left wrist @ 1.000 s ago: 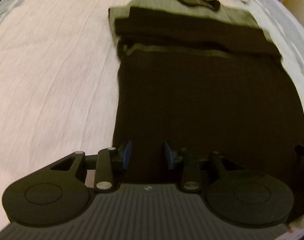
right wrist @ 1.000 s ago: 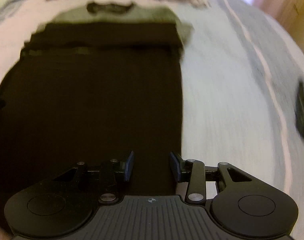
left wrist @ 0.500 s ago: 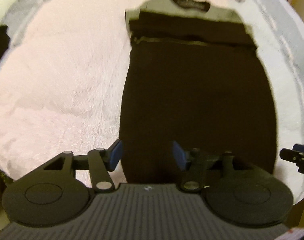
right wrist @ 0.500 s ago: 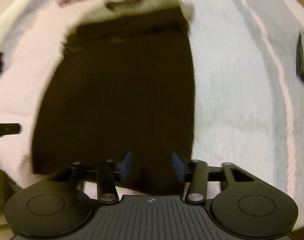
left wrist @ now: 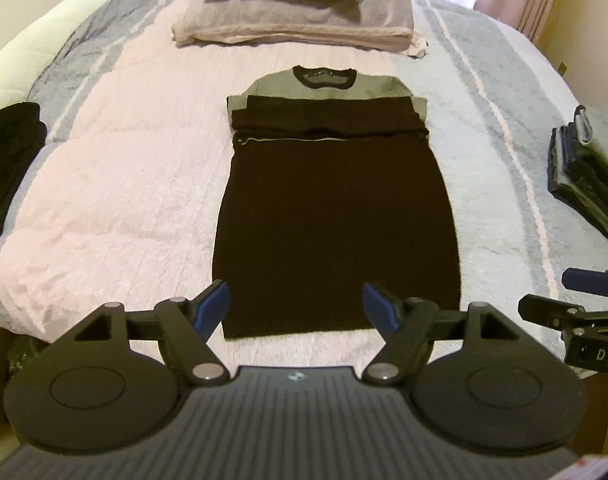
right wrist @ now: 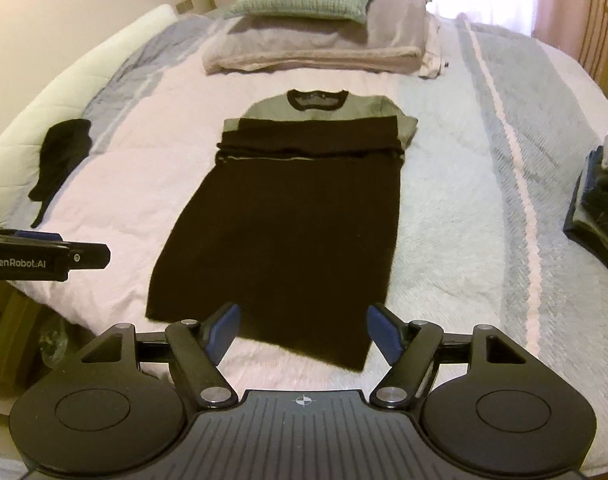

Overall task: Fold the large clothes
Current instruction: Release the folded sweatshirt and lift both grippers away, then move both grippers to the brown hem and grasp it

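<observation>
We are holding the left gripper [left wrist: 296, 306] and the right gripper [right wrist: 303, 328] above the near edge of the bed [left wrist: 116, 168], both with jaws that have just been opening and are gripping nothing. The dark sweater [left wrist: 336, 216] is lying flat mid-bed, sleeves folded across the chest, collar toward the pillows [left wrist: 292, 20].

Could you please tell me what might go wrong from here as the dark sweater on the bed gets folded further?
The sweater's near hem lies close to the bed's front edge, so a sloppy grab might drag it off. The sleeves folded across the chest look loose and could slip out during the next fold. Both the left gripper and right gripper are open and empty.
</observation>
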### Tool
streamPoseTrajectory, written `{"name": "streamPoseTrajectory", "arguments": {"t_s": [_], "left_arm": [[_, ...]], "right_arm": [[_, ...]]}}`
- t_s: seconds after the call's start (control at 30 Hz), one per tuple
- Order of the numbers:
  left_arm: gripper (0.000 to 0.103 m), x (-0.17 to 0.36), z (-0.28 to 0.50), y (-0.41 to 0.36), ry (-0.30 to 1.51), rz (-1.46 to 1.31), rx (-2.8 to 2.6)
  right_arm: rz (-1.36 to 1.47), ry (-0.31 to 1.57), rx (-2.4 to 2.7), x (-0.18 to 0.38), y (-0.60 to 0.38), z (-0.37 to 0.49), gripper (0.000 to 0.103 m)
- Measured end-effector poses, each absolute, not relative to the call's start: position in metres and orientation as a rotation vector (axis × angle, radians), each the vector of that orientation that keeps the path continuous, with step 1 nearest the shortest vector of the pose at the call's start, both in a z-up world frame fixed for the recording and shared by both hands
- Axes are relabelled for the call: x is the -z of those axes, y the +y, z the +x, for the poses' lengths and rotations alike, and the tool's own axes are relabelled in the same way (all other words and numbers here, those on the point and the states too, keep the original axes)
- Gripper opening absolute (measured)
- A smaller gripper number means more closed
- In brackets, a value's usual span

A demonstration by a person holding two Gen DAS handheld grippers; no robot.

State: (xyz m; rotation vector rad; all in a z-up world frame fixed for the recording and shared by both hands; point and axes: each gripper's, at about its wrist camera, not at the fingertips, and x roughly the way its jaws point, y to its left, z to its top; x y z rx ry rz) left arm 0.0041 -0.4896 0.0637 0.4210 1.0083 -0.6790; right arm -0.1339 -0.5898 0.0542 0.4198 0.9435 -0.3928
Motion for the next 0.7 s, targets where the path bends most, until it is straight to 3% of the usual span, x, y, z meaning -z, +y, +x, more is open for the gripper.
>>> {"name": "streamPoseTrajectory", "arguments": {"t_s": [0.7], "left_arm": [[0.073,-0.057,-0.019,-0.464,1.06,0.456,0.669]], "right_arm": [[0.449,1.0,0.405,-0.054,-0.574,-0.158,0.069]]}}
